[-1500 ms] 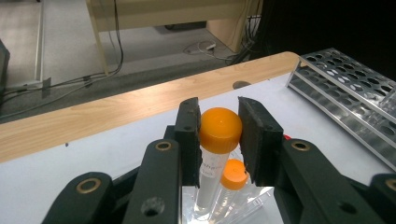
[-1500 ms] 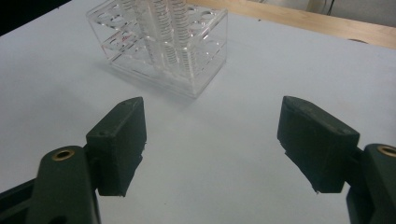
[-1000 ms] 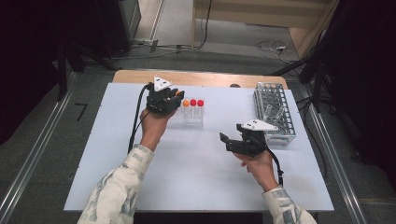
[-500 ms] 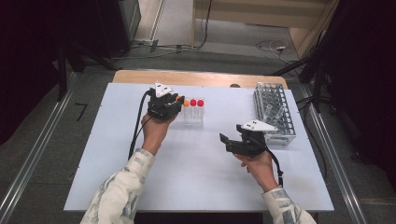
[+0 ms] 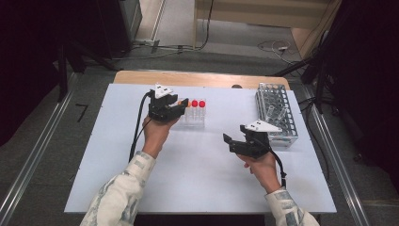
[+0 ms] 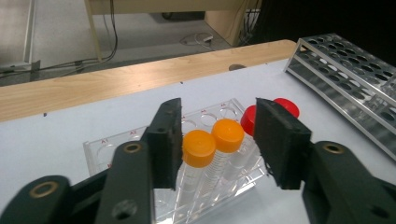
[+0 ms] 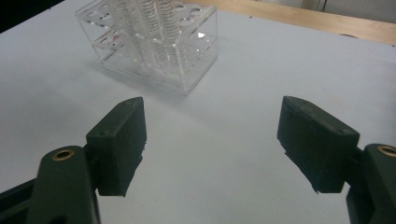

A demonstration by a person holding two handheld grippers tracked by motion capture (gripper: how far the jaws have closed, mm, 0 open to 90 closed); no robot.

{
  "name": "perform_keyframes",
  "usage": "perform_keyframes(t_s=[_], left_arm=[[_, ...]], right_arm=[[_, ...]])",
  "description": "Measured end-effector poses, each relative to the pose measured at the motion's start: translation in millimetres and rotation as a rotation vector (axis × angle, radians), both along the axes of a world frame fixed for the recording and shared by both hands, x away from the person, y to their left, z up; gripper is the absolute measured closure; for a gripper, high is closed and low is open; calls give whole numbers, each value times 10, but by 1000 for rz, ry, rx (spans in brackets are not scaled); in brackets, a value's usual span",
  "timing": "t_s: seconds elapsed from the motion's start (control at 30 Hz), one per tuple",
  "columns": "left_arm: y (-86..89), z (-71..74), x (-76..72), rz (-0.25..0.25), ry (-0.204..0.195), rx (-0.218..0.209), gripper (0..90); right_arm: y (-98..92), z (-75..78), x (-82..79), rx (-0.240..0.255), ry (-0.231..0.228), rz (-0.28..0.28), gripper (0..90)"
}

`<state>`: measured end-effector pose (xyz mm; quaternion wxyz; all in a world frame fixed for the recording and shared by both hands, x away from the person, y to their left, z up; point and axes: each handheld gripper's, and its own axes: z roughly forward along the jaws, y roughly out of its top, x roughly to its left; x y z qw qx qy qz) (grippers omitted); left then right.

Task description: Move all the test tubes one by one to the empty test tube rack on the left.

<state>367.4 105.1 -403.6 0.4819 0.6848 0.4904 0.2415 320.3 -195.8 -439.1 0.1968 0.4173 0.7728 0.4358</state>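
Caps between my left claw pads: two orange caps.
Caps just behind its right pad: two red caps.
Tube rack: clear, red lettering.
Both claws: black.
Bench: pale blue-white, wooden far edge.
Sleeves: mottled grey-white.

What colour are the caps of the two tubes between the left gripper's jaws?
Orange caps, clearest in the left gripper view.

Clear tube rack: small red markings beside holes on top plate. "A1" legible at near-left corner hole, "A2" at next hole along same row. Further red marks along row too small to read.
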Motion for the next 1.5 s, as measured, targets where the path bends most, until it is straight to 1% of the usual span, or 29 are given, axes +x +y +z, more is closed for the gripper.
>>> perform_keyframes(t_s=[0.07, 0.17, 0.27, 0.4, 0.47, 0.53, 0.6, 0.63, 0.7, 0.77, 0.9, 0.97, 1.1, 1.17, 1.3, 1.4, 1.5], left_arm=[[-2, 8, -23, -2, 2, -7, 426], [-2, 19, -66, 14, -4, -8, 305], [3, 26, -102, 22, -4, -10, 233], [11, 32, -148, 13, -8, -17, 230], [13, 39, -171, 8, -11, -12, 230], [12, 47, -187, 3, -12, -11, 230], [7, 51, -201, 2, -16, -14, 230], [3, 52, -205, 1, -17, -15, 231], [-2, 52, -217, 2, -24, -12, 232], [-8, 52, -222, -1, -23, -11, 233], [-23, 59, -235, -8, -26, -13, 234], [-28, 58, -241, -11, -27, -12, 234], [-34, 59, -247, -15, -25, -10, 236], [-37, 60, -254, -17, -25, -13, 237], [-40, 57, -262, -22, -25, -13, 239], [-50, 53, -263, -25, -25, -16, 240], [-55, 46, -267, -28, -25, -20, 240]], right_arm=[[-39, 12, 7, 3, -3, -11, 222], [-131, 42, 16, 5, -9, -37, 222], [-275, 94, 35, 14, -22, -76, 224], [-464, 150, 72, 2, -51, -135, 226], [-577, 179, 110, -9, -62, -173, 229], [-686, 198, 163, -13, -72, -212, 255], [-777, 200, 228, -23, -79, -249, 268], [-825, 192, 272, -27, -75, -269, 273], [-884, 162, 336, -36, -81, -295, 291], [-906, 129, 385, -50, -88, -314, 314], [-890, 64, 496, -76, -88, -334, 420], [-874, 37, 548, -77, -75, -344, 485], [-856, -17, 659, -90, -58, -375, 566], [-865, -29, 708, -88, -51, -394, 602], [-876, -24, 755, -89, -39, -413, 656], [-872, -12, 794, -97, -17, -408, 664], [-860, -5, 830, -116, -3, -406, 694]])
